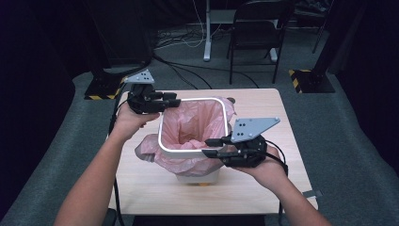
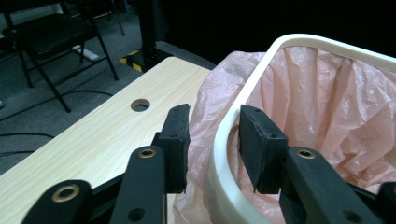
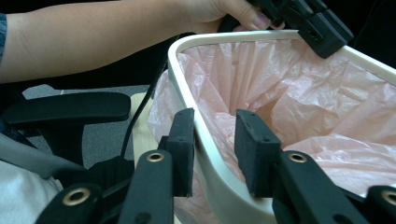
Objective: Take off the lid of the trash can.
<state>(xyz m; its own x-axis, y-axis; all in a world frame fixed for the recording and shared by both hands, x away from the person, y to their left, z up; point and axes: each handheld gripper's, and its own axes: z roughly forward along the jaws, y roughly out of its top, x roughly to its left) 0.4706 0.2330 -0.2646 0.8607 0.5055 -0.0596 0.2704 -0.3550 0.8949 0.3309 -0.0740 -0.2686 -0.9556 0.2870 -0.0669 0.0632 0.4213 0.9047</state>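
A small white bin (image 1: 197,176) lined with a pink bag (image 1: 197,125) is seen at the centre of the counter (image 1: 263,188), its white rim ring (image 1: 162,141) sitting on top of the bag.

Left gripper (image 1: 162,101): placed at the ring's 10 o'clock corner in the high view. In the left gripper view the jaws are set apart and straddle the ring (image 2: 224,154), one pad (image 2: 177,144) outside against loose bag film, the other (image 2: 257,144) inside the liner. Contact with the ring cannot be told; nothing is clamped.

Right gripper (image 1: 214,147): placed at the ring's 4 o'clock corner, diagonally opposite. In the right gripper view the jaws are likewise apart, with the ring (image 3: 205,140) running between them, outer pad (image 3: 182,149) off the wall, inner pad (image 3: 254,149) over the bag (image 3: 327,107).

Key relation: the ring lies directly between each pair of jaws, its edge running along the jaws' line, both hands equally near. Judged: only closing is needed for a two-corner grip.
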